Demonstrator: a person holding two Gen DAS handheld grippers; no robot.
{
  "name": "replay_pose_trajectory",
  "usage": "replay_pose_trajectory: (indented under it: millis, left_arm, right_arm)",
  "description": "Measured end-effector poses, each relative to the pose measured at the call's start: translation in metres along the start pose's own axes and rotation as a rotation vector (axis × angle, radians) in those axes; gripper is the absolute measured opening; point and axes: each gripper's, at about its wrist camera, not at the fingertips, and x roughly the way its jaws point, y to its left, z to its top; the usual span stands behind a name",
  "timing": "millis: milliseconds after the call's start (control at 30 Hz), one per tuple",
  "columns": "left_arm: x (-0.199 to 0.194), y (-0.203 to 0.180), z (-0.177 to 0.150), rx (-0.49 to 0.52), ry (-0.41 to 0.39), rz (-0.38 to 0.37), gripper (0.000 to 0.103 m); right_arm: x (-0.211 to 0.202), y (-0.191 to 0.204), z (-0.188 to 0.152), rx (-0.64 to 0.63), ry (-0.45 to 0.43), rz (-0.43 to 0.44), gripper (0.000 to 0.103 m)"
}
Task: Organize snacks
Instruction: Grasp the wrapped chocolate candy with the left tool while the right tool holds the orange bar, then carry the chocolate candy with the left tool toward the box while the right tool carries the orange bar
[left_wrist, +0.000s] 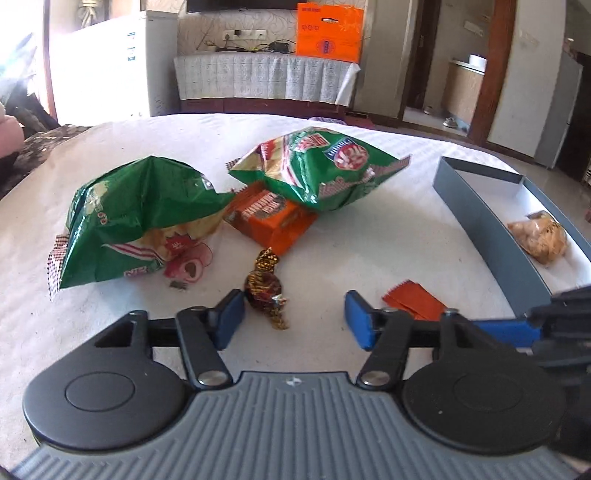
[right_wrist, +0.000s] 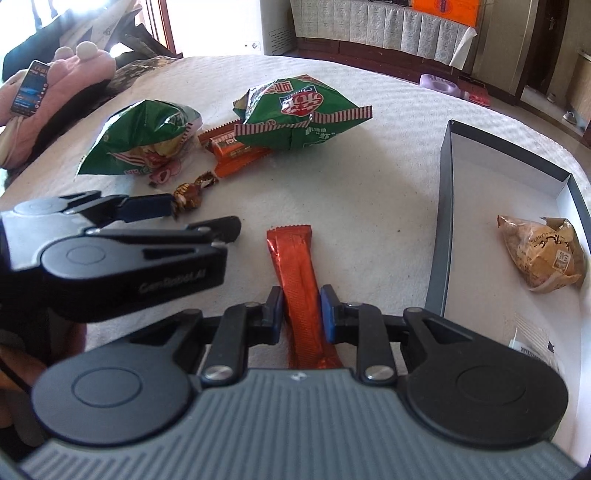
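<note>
My left gripper (left_wrist: 293, 319) is open; a brown-gold wrapped candy (left_wrist: 264, 290) lies just inside its left finger on the white cloth. It also shows in the right wrist view (right_wrist: 190, 192). My right gripper (right_wrist: 302, 314) has its jaws close around a long orange snack bar (right_wrist: 299, 288), touching its sides; the bar lies flat. That bar also shows in the left wrist view (left_wrist: 413, 301). Two green chip bags (left_wrist: 136, 218) (left_wrist: 317, 166) and an orange packet (left_wrist: 273, 218) lie beyond. A grey box (left_wrist: 476, 221) on the right holds a tan snack pouch (left_wrist: 539, 236).
The white-covered table (left_wrist: 369, 240) has a rounded far edge. A pink plush with a phone (right_wrist: 31, 86) sits far left. Inside the grey box (right_wrist: 443, 221) lie the tan pouch (right_wrist: 543, 254) and a white label (right_wrist: 532, 347). My left gripper's body (right_wrist: 110, 251) crosses the right view.
</note>
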Motion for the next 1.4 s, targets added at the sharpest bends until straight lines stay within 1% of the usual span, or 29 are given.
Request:
replay_pose_trajectory:
  millis: [33, 67, 100, 133, 167, 400, 567, 667, 833, 967, 1200, 1267, 1333, 1400]
  left_arm:
    - [0.0, 0.0, 0.0, -0.002, -0.004, 0.006, 0.052]
    - [0.0, 0.001, 0.001, -0.005, -0.005, -0.002, 0.04]
    - [0.0, 0.001, 0.0, -0.007, -0.004, -0.019, 0.031]
    - [-0.001, 0.002, 0.0, -0.007, -0.001, -0.037, 0.026]
    - [-0.001, 0.003, 0.0, -0.005, 0.0, -0.047, 0.023]
    - [-0.003, 0.009, 0.001, -0.026, 0.005, -0.084, 0.022]
    - [-0.016, 0.011, 0.003, -0.027, -0.019, -0.101, 0.021]
    - [-0.026, 0.023, 0.006, -0.074, -0.02, -0.148, 0.02]
    - [-0.042, 0.044, 0.009, -0.114, -0.025, -0.188, 0.019]
    - [-0.05, 0.045, 0.008, -0.083, -0.037, -0.174, 0.019]
    - [-0.051, 0.017, 0.003, 0.023, -0.057, -0.146, 0.017]
    - [-0.049, 0.015, 0.0, 0.034, -0.048, -0.142, 0.016]
    - [-0.044, 0.013, -0.004, 0.049, -0.02, -0.146, 0.016]
    - [-0.035, 0.009, -0.008, 0.079, 0.011, -0.116, 0.016]
  right_arm:
    - [0.0, 0.001, 0.0, 0.0, -0.001, -0.002, 0.025]
    - [-0.001, 0.001, -0.001, -0.001, -0.002, -0.005, 0.025]
    - [-0.001, 0.002, -0.001, -0.002, -0.003, -0.009, 0.025]
    - [-0.002, 0.003, -0.002, -0.005, -0.004, -0.012, 0.025]
    - [-0.002, 0.004, -0.002, -0.007, -0.005, -0.013, 0.025]
    - [-0.007, 0.008, -0.002, -0.008, -0.018, -0.008, 0.025]
    - [-0.016, 0.007, -0.001, 0.003, -0.045, 0.002, 0.025]
    - [-0.021, 0.005, -0.001, 0.014, -0.062, 0.009, 0.025]
    - [-0.027, 0.005, 0.001, 0.013, -0.083, 0.016, 0.025]
    - [-0.033, 0.005, 0.003, 0.023, -0.114, 0.025, 0.025]
    - [-0.04, 0.002, 0.003, 0.033, -0.135, 0.021, 0.025]
    - [-0.041, -0.001, 0.002, 0.043, -0.132, 0.014, 0.025]
    - [-0.039, -0.003, -0.001, 0.049, -0.12, 0.011, 0.025]
    - [-0.035, -0.005, -0.001, 0.053, -0.105, 0.01, 0.025]
